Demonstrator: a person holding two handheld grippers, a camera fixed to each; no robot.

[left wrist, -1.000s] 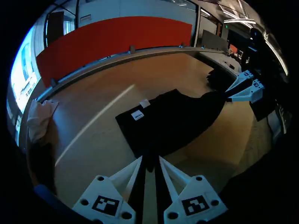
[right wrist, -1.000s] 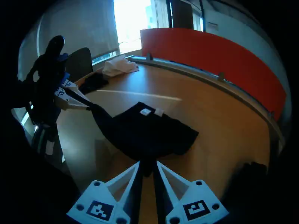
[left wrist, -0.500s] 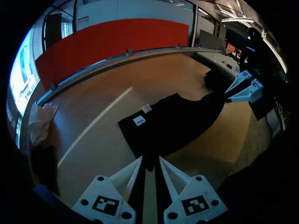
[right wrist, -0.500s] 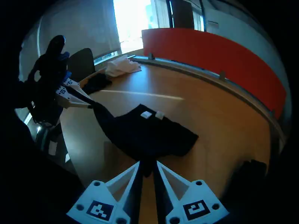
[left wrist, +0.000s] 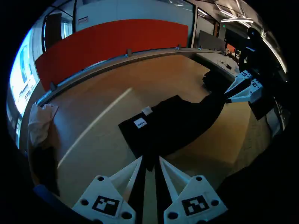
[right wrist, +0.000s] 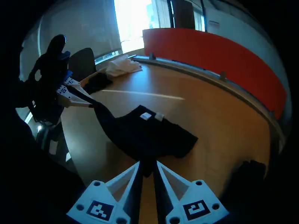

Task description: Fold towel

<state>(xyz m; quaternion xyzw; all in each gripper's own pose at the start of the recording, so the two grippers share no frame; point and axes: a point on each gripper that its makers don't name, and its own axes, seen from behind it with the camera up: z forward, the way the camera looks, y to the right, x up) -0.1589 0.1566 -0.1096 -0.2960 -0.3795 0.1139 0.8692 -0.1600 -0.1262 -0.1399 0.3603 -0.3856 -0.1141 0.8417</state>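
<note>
Two grippers each pinch a corner of the dark towel [left wrist: 175,123], which lies in the middle of a wooden table [left wrist: 112,149]. The left gripper [left wrist: 149,164] has its fingers drawn almost together, with a fold of dark cloth caught between the tips. The right gripper [right wrist: 148,168] is clamped the same way on the other near corner. In the left gripper view the right gripper reaches in from the right, its white fingers closed on a raised point of the towel. In the right gripper view the left one does likewise from the left, held by a person seen only as a dark shape.

Both near corners are lifted off the table, and the near edge sags between them. The far part of the towel rests flat on the wood. Two small white tags [left wrist: 140,122] sit on that far part, close together near its left corner.

Far off on the left end of the table lies a crumpled white cloth [right wrist: 121,66], with a dark cloth [right wrist: 96,81] just beside it. Another dark heap [left wrist: 215,78] sits at the right end, well apart from the towel. A red screen [left wrist: 112,37] runs along the far edge of the table. A bright window [right wrist: 130,22] stands at its left end, beyond the white cloth.
</note>
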